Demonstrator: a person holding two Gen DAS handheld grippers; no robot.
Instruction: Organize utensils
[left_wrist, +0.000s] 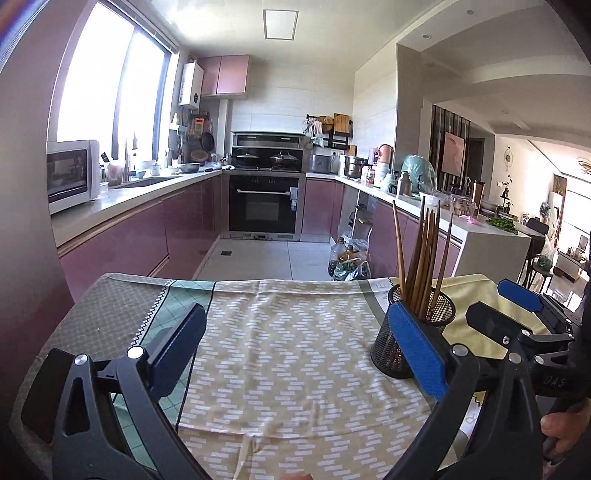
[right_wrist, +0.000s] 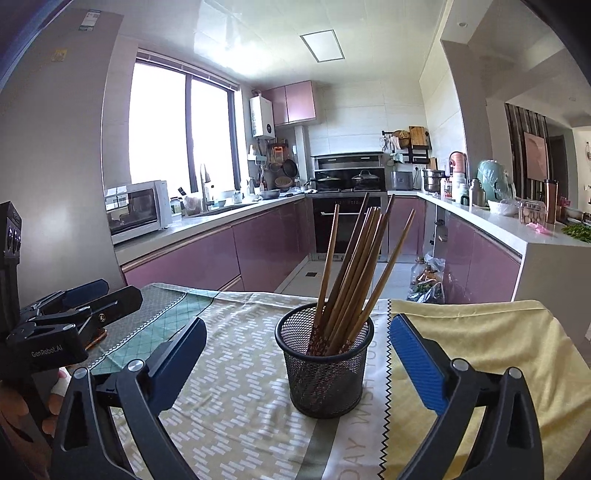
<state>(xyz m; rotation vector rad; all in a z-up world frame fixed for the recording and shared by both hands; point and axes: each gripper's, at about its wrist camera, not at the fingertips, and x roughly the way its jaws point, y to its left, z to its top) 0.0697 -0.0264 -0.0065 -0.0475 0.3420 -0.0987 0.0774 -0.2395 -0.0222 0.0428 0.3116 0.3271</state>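
Note:
A black mesh cup (right_wrist: 325, 365) stands upright on the cloth-covered table and holds several brown chopsticks (right_wrist: 354, 269) leaning right. It also shows in the left wrist view (left_wrist: 413, 332) with its chopsticks (left_wrist: 421, 254), partly behind my left gripper's right finger (left_wrist: 417, 350). My left gripper (left_wrist: 295, 350) is open and empty over the patterned cloth, left of the cup. My right gripper (right_wrist: 295, 365) is open and empty, its fingers standing either side of the cup, apart from it. The left gripper also shows at the left edge of the right wrist view (right_wrist: 92, 299).
The table wears a beige patterned cloth (left_wrist: 288, 332) and a yellow cloth (right_wrist: 480, 343) on the right. Beyond the table's far edge lie the kitchen floor, purple cabinets, an oven and bags with bottles (left_wrist: 347, 262) on the floor.

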